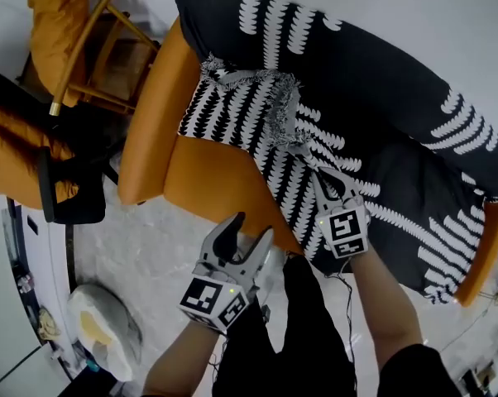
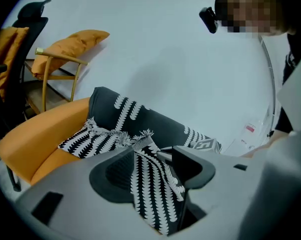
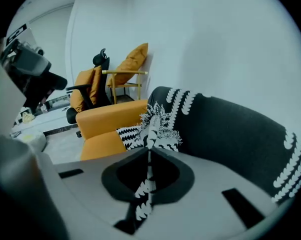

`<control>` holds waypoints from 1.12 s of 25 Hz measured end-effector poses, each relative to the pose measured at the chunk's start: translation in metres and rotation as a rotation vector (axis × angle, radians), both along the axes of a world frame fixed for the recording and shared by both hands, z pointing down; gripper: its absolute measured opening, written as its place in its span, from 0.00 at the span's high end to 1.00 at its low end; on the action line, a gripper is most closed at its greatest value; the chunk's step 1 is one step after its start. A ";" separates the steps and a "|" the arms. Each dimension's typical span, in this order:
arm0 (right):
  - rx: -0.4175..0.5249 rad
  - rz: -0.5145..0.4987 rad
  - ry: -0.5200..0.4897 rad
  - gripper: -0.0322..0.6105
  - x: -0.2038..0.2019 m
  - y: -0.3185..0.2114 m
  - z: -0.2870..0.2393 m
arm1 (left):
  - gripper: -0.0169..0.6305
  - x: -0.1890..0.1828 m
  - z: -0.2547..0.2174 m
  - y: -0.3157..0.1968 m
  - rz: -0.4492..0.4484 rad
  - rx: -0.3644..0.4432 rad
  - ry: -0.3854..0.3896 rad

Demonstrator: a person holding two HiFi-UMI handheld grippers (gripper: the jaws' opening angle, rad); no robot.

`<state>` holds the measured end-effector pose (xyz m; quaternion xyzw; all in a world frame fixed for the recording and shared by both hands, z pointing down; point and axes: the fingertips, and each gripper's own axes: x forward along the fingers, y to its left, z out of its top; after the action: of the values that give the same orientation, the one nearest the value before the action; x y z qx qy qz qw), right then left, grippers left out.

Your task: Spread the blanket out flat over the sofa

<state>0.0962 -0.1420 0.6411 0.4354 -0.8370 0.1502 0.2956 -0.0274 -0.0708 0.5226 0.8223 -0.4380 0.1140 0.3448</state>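
Note:
An orange sofa (image 1: 208,180) carries a black blanket (image 1: 373,98) with white fern stripes. The cloth covers the backrest and right part of the seat, with a bunched, fringed fold (image 1: 270,98) near the left arm. My right gripper (image 1: 319,176) is shut on the blanket over the seat; in the right gripper view (image 3: 149,156) a thin strip of patterned cloth is pinched in the closed seam. My left gripper (image 1: 251,228) hovers open by the sofa's front edge. In the left gripper view (image 2: 150,159) a hanging patterned strip (image 2: 153,189) shows in the gap between its spread jaws.
A wooden chair (image 1: 100,48) with an orange cushion stands left of the sofa. A black office chair (image 1: 34,164) with orange padding is nearer the left. A white and yellow lump (image 1: 100,329) lies on the pale floor, and cables (image 1: 481,313) trail at the right.

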 end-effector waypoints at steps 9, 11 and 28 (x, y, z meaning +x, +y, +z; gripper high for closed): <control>0.100 -0.062 -0.051 0.93 -0.026 0.027 -0.074 | 0.60 0.013 -0.026 -0.010 -0.013 -0.003 0.070; 0.120 -0.078 -0.053 0.93 -0.030 0.039 -0.088 | 0.60 0.016 -0.032 -0.011 -0.031 -0.017 0.100; 0.217 -0.240 0.020 0.93 -0.073 0.098 -0.123 | 0.56 0.022 -0.013 -0.022 -0.162 -0.122 0.113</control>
<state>0.0232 -0.0440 0.5180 0.3633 -0.8912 0.0182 0.2709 -0.0056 -0.0931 0.5092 0.7669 -0.4751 0.0656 0.4264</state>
